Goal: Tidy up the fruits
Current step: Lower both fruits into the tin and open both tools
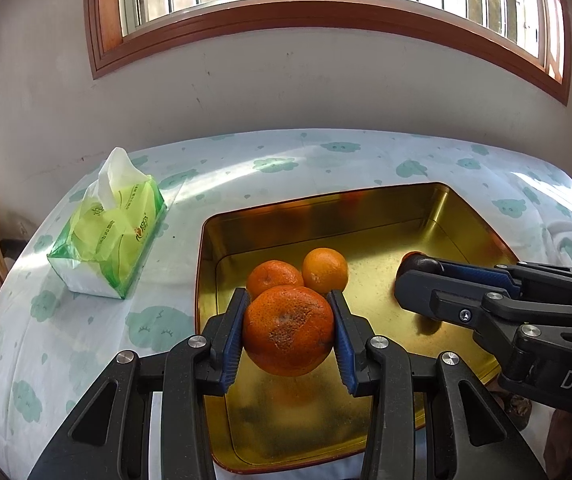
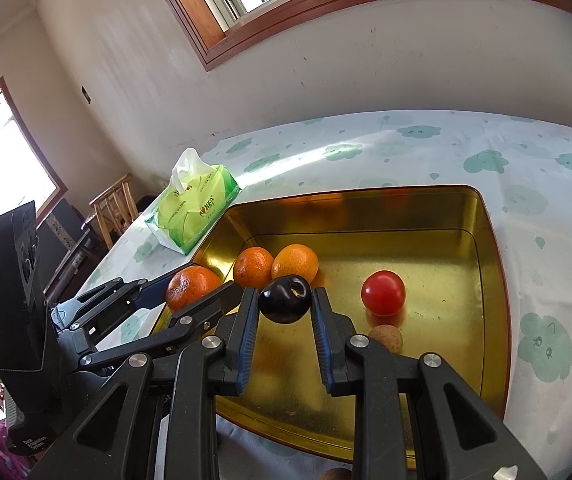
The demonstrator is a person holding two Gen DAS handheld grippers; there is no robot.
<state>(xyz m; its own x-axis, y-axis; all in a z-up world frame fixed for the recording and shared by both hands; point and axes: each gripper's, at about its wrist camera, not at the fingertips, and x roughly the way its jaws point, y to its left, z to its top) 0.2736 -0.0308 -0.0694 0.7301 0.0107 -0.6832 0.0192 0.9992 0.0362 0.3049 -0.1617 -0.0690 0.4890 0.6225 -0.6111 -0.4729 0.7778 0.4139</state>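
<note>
A green tissue pack [image 1: 106,236] lies on the counter [image 1: 86,340], which wears a cloud-print cloth. A wooden chair [image 2: 116,204] stands beyond the pack; a wood-framed window [image 1: 326,8] sits above it.

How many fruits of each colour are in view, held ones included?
Orange: 3 – held orange, two oranges in the tray
Dark purple: 1 – plum
Red: 1 – tomato
Brown: 1 – small fruit
Total: 6
</note>
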